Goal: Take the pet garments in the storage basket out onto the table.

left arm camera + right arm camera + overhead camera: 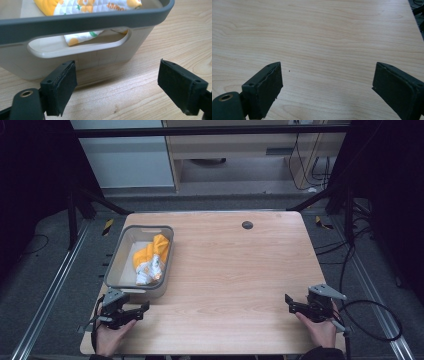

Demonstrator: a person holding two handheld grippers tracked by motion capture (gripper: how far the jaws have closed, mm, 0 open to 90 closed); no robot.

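Observation:
A grey plastic bin (118,261) stands at the left of the wooden table (230,270), and a crumpled yellow and white cloth (150,258) lies inside it. My left gripper (137,311) rests low on the table just in front of the bin's near wall, open and empty. In the left gripper view the bin (82,53) with its handle slot is close ahead, the cloth (85,6) showing over the rim. My right gripper (289,303) sits open near the table's front right, nothing between its jaws; the right gripper view has bare wood (324,37) ahead.
A small dark round grommet (247,225) sits in the table near its far edge. Black cables (370,320) lie on the floor to the right. Metal frame rails (45,300) run along the left side.

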